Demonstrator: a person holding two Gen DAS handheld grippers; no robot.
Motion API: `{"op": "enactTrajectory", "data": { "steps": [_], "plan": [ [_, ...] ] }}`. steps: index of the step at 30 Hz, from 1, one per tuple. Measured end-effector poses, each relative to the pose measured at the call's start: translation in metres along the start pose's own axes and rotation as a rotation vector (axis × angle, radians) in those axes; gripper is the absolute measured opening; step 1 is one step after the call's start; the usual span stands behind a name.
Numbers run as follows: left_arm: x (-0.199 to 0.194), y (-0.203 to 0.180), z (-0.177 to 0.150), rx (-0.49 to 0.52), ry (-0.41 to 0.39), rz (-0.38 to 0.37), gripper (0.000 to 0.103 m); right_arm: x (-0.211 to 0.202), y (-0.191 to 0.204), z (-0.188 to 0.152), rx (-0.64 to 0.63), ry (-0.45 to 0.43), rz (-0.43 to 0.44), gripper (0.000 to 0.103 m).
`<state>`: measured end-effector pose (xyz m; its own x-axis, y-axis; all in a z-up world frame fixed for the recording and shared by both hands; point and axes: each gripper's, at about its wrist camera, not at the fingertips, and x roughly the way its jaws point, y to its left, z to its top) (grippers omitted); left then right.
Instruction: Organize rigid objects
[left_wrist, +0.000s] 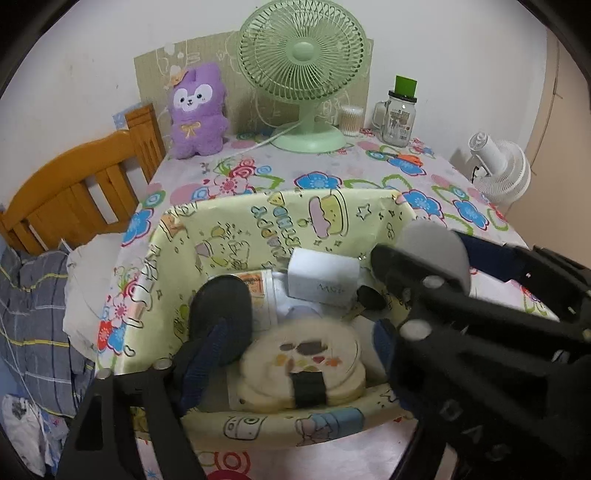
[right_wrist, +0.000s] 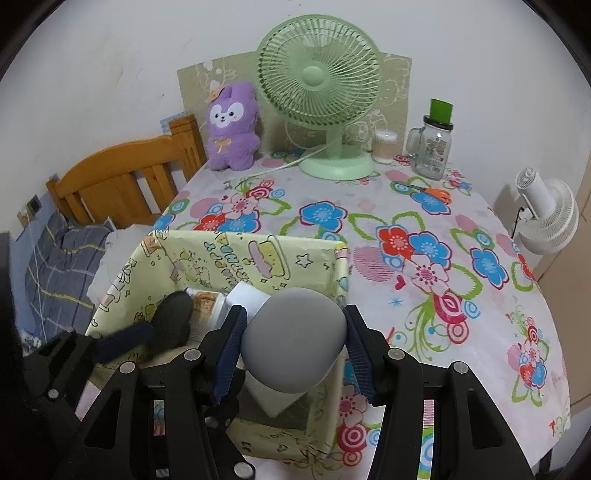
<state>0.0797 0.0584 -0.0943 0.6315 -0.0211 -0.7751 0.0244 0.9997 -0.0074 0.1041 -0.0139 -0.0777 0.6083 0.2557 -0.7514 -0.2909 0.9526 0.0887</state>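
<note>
Right wrist view: the right gripper (right_wrist: 293, 345) pinches a smooth grey rounded egg-shaped object (right_wrist: 295, 338) between its two blue-padded fingers (right_wrist: 231, 350), both pads pressed against its sides. The object hangs over the near right part of a yellow cartoon-printed open box (right_wrist: 258, 254), which stands on a flower-patterned tablecloth (right_wrist: 424, 236).

Left wrist view: the left gripper (left_wrist: 303, 343) is inside the same box with jaws spread; no pad presses on anything. Between and below its fingers lies a cream round flat tin with small coloured marks on its lid (left_wrist: 306, 363), slightly blurred. Whether the fingers touch it cannot be told. A white rectangular carton (left_wrist: 323, 275) and a printed white cylindrical container (left_wrist: 264, 295) lie further back in the box. A black rounded item (left_wrist: 221, 299) rests by the left finger; its identity is unclear.

At the table's far edge stand a pale green desk fan (right_wrist: 319, 77), a purple plush toy (right_wrist: 231, 127), a glass handled jar with green lid (right_wrist: 432, 147), and orange-handled scissors (right_wrist: 434, 194).
</note>
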Motion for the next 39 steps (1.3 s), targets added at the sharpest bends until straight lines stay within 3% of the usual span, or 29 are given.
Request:
{"op": "enactTrajectory", "data": {
  "steps": [9, 12, 14, 16, 39],
  "plan": [
    [-0.001, 0.008, 0.004, -0.002, -0.011, 0.026, 0.096, 0.004, 0.008, 0.000, -0.030, 0.013, 0.018, 0.058],
    [-0.005, 0.009, 0.003, -0.005, -0.019, 0.023, 0.097, 0.001, 0.008, -0.001, -0.038, 0.007, 0.027, 0.066],
    [-0.008, 0.009, 0.003, -0.012, -0.025, 0.021, 0.097, -0.006, 0.007, -0.001, -0.031, -0.013, 0.012, 0.080],
    [-0.014, 0.008, 0.003, -0.013, -0.039, 0.021, 0.099, -0.012, 0.004, -0.001, -0.023, -0.034, 0.004, 0.085],
    [-0.068, -0.048, 0.007, 0.031, -0.151, -0.015, 0.103, -0.088, -0.063, -0.017, 0.107, -0.108, -0.069, 0.092]
  ]
}}
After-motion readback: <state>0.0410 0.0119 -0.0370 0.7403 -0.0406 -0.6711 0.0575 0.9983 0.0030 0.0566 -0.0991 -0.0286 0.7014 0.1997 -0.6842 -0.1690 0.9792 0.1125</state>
